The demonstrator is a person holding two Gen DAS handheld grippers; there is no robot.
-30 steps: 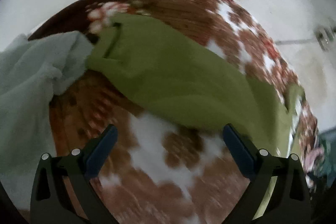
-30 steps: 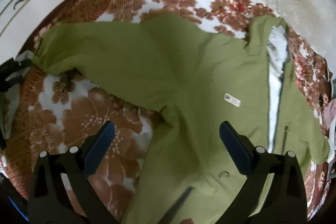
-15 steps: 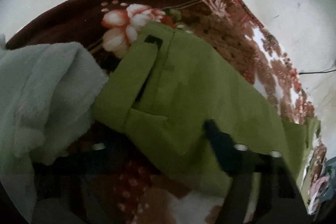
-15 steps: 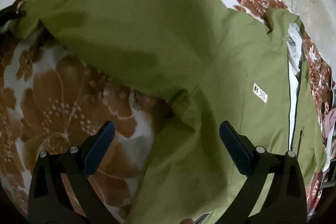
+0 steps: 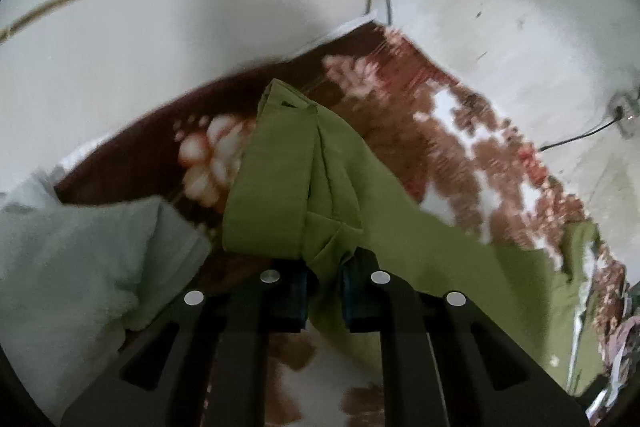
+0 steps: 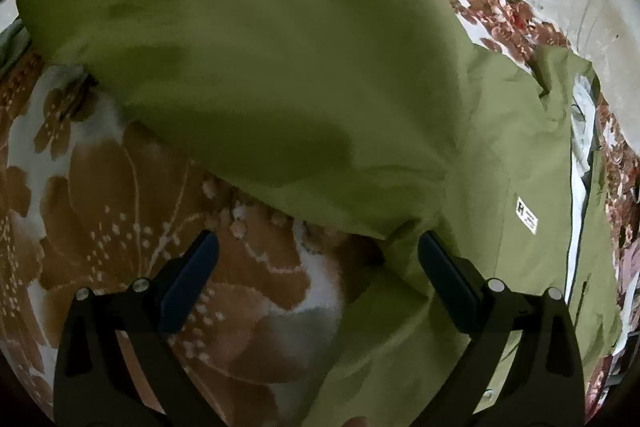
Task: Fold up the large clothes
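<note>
An olive green jacket [image 6: 280, 87] lies spread on a brown floral blanket [image 6: 120, 207], its white lining and a small white label [image 6: 526, 215] at the right. Its sleeve [image 5: 288, 187] stretches to the left, and the cuff end bunches up between the pads of my left gripper [image 5: 324, 291]. Those jaws are closing and pinch the green fabric. My right gripper [image 6: 318, 267] hovers open just above the underarm of the jacket, one finger over the blanket and the other over green cloth, with nothing gripped.
A pale grey-green fleece cloth [image 5: 80, 259] is heaped at the left of the sleeve. A white headboard with gold trim [image 5: 160, 7] stands behind the bed. A bare wall with a cable and socket [image 5: 580, 135] runs along the right.
My left gripper went from wide open to pinched on the sleeve cuff, which now stands bunched and raised. My right gripper sank closer to the jacket's underarm and stayed open.
</note>
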